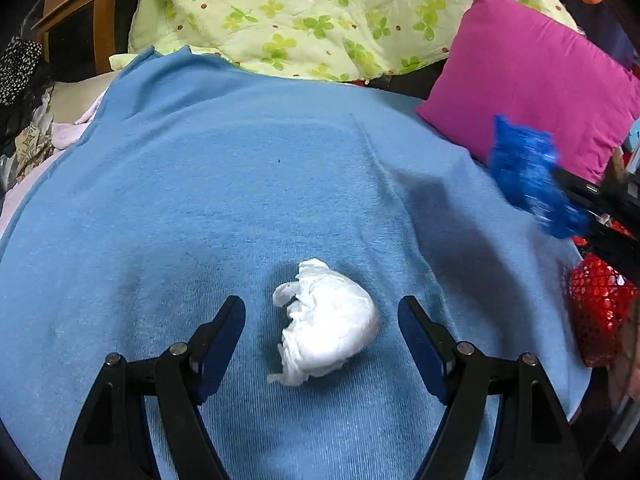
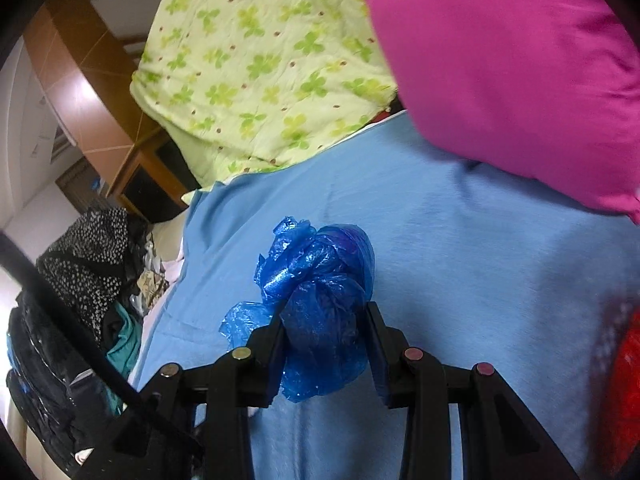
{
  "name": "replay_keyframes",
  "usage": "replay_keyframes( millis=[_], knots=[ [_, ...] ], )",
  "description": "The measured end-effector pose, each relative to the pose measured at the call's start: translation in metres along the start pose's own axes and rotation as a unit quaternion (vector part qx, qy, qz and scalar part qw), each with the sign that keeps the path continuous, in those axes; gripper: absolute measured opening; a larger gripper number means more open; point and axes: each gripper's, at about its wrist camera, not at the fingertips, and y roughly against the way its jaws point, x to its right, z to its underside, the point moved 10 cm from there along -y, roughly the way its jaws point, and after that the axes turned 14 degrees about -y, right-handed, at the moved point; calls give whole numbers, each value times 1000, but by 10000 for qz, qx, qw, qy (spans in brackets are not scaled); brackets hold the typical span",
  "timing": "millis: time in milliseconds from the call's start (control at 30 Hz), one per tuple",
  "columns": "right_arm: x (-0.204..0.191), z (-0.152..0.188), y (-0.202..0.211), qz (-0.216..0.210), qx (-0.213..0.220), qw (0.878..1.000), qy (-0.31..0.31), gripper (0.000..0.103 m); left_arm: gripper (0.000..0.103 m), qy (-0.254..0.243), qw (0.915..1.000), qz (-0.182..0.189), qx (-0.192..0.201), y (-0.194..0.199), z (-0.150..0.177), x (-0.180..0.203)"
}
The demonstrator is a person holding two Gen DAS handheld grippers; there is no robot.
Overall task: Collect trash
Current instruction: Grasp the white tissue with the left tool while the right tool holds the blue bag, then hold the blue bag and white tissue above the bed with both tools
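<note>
Right, your left gripper (image 1: 322, 308) has its jaws spread wide on either side of the crumpled white tissue (image 1: 326, 330), which lies on the blue blanket (image 1: 200, 200) untouched. Your right gripper (image 2: 326, 316) is clamped on the crumpled blue plastic bag (image 2: 320, 300); its contents are hidden. Far right, a magenta pillow (image 1: 532, 92).

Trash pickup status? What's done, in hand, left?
Done: nothing visibly binned; no bin in view. In hand: right tongs shut on the crumpled blue plastic bag, lifted above the blue blanket. Left: white tissue wad lies on the blanket between the open left tongs, not yet gripped.
</note>
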Motion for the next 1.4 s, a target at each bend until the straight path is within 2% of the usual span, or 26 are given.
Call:
replay_keyframes(
  millis=[233,300,400,500,767,867,1033,1200,1400],
  knots=[
    [10,17,36,-132,42,9999,-85,38,77,87,9999,67,-82,-11,3,-4],
    [11,24,42,-130,30,9999,-39,38,62,69,9999,95,-69,-11,3,-3],
    [11,36,50,-131,-8,9999,60,38,47,71,9997,230,-41,-8,6,-1],
    [12,46,60,-115,-4,9997,198,38,42,-54,9999,101,62,0,6,-1],
    [19,62,84,-235,25,9992,320,38,41,-332,9974,-362,524,37,-2,-5],
    [18,65,91,-404,38,9987,294,38,41,-553,9941,-730,578,52,-6,-7],
    [11,66,89,-463,87,9977,496,38,41,-856,9879,-1077,710,77,-10,-1],
    [9,65,87,-382,185,9970,647,38,41,-1102,9813,-1303,888,100,-17,10],
    [8,65,94,-308,367,9958,779,38,41,-948,9814,-1376,944,126,-19,18]
  ],
)
